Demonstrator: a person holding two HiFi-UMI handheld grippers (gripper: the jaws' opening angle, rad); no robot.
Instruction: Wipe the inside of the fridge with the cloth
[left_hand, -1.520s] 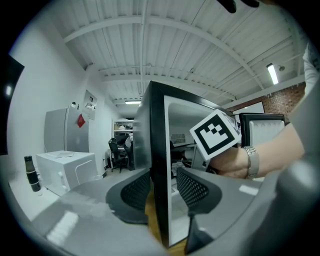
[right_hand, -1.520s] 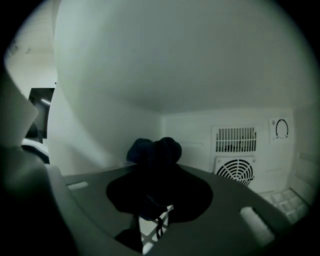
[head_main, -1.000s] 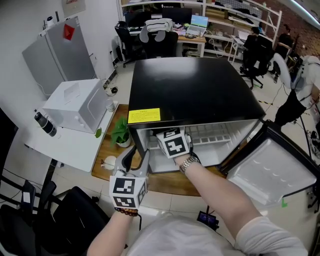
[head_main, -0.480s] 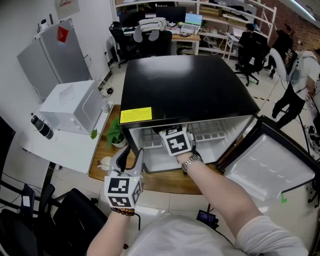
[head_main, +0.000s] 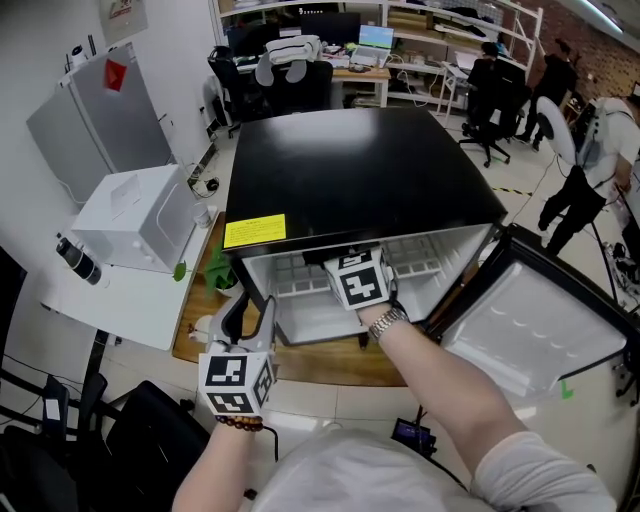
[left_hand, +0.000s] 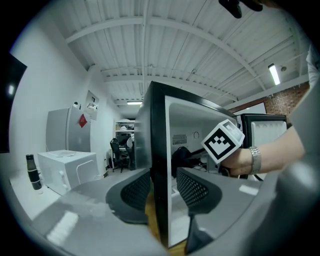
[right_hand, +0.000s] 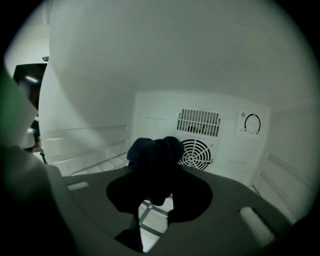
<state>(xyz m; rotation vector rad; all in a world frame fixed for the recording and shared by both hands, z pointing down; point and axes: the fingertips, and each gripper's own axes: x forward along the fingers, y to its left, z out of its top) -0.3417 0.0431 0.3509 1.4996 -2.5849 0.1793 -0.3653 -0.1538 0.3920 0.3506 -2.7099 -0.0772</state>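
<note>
A black mini fridge (head_main: 360, 170) stands with its door (head_main: 535, 340) swung open to the right. My right gripper (right_hand: 157, 192) reaches into the white interior, shut on a dark bunched cloth (right_hand: 155, 157) held above the wire shelf (right_hand: 150, 212). Behind the cloth are a round fan grille (right_hand: 197, 152) and the back wall. In the head view only its marker cube (head_main: 360, 280) shows, under the fridge's top edge. My left gripper (head_main: 250, 308) straddles the front edge of the fridge's left wall (left_hand: 159, 150), one pad on each side, closed on it.
A thermostat dial (right_hand: 251, 123) sits on the back wall at the right. Left of the fridge are a green plant (head_main: 222, 265), a white table with a white box (head_main: 135, 215) and a bottle (head_main: 75, 258). A wooden board (head_main: 330, 365) lies under the fridge. People (head_main: 590, 170) stand at the right.
The right gripper with the cloth has moved to the right inside the fridge. The left gripper has stayed on the fridge's left wall.
</note>
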